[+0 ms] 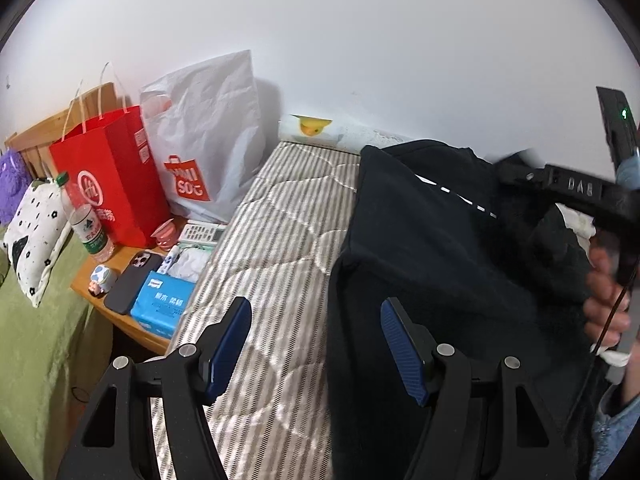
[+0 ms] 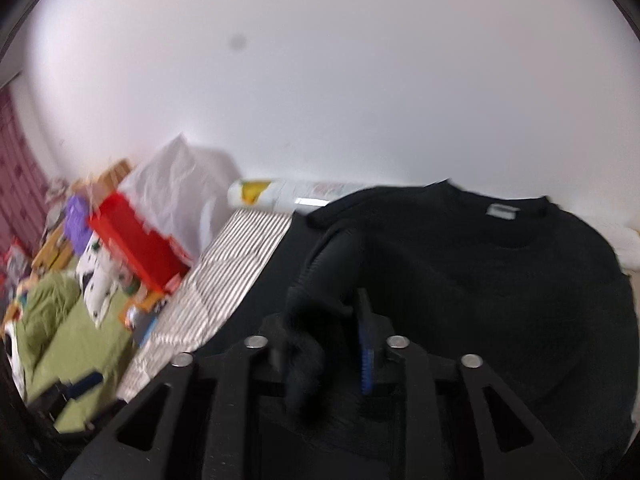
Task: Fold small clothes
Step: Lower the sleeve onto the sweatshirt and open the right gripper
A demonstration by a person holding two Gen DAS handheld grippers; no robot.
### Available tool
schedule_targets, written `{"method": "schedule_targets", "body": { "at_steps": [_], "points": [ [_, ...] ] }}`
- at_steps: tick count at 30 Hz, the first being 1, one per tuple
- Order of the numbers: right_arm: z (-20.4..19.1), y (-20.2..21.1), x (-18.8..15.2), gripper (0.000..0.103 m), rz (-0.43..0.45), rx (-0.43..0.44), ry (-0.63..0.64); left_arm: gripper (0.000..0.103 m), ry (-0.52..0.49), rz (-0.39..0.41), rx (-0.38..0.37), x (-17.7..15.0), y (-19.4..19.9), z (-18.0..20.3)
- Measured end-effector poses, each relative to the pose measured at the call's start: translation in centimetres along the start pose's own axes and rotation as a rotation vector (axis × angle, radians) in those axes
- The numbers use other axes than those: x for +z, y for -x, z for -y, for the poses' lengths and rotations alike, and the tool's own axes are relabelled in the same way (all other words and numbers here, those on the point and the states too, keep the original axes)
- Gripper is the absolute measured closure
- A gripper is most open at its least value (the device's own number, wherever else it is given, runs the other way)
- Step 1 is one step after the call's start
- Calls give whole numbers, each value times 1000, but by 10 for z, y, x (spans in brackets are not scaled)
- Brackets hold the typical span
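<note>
My left gripper (image 1: pixel 316 344) hangs wide open and empty over the striped bed (image 1: pixel 272 280). My right gripper (image 2: pixel 320 344) has black shirt (image 2: pixel 480 280) cloth between its part-open jaws. Only the left view shows my hand (image 1: pixel 604 304).

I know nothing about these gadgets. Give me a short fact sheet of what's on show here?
Garment: black top, spread on the striped mattress
Left gripper: open, empty, above the top's edge
Right gripper: black cloth between its fingers; grip unclear, view blurred
Side table: red bag, white bag, water bottle, phone, tissue pack
</note>
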State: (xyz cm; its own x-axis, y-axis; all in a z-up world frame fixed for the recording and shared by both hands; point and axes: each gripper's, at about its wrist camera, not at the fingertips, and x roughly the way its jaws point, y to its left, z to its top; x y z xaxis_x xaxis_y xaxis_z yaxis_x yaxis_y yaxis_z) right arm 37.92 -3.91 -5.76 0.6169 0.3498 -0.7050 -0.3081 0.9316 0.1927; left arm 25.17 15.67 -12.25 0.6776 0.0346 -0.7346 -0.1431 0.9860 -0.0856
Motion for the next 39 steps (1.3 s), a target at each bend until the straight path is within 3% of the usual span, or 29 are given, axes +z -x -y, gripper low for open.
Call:
{"method": "schedule_targets", "body": {
  "at_steps": [3, 5, 8, 12, 17, 21, 28, 30, 33, 37, 39],
  "points": [
    [8, 4, -13, 35, 25, 47, 33, 38, -14, -12, -45, 5, -7, 16],
    [13, 12, -16, 31, 44, 48, 35, 38, -32, -8, -52, 7, -11, 29],
    [40, 43, -25, 31, 64, -9, 55, 38, -56, -10, -64, 12, -20, 47],
    [95, 82, -52, 31, 66, -188, 82, 38, -93, -12, -74, 18, -39, 72],
    [166, 111, -101, 33, -6, -404, 89, 39, -109, -45, -87, 23, -72, 89],
    [213, 124, -140, 34, -67, -494, 32, 40, -139, -77, -51, 25, -100, 101],
    [247, 126, -168, 34, -77, -489, -55, 67, -85, -117, -64, 27, -127, 106],
    [249, 121, -168, 34, -75, -492, -62, 85, -89, -121, -69, 31, -127, 109],
    [250, 110, -161, 34, -73, -476, -70, 91, -82, -108, -69, 37, -121, 109],
    [238, 102, -151, 34, -51, -393, -81, 92, -73, -93, -92, 42, -114, 108],
    [233, 90, -152, 34, -78, -440, -49, 93, -71, -78, -99, 43, -110, 110]
  ]
}}
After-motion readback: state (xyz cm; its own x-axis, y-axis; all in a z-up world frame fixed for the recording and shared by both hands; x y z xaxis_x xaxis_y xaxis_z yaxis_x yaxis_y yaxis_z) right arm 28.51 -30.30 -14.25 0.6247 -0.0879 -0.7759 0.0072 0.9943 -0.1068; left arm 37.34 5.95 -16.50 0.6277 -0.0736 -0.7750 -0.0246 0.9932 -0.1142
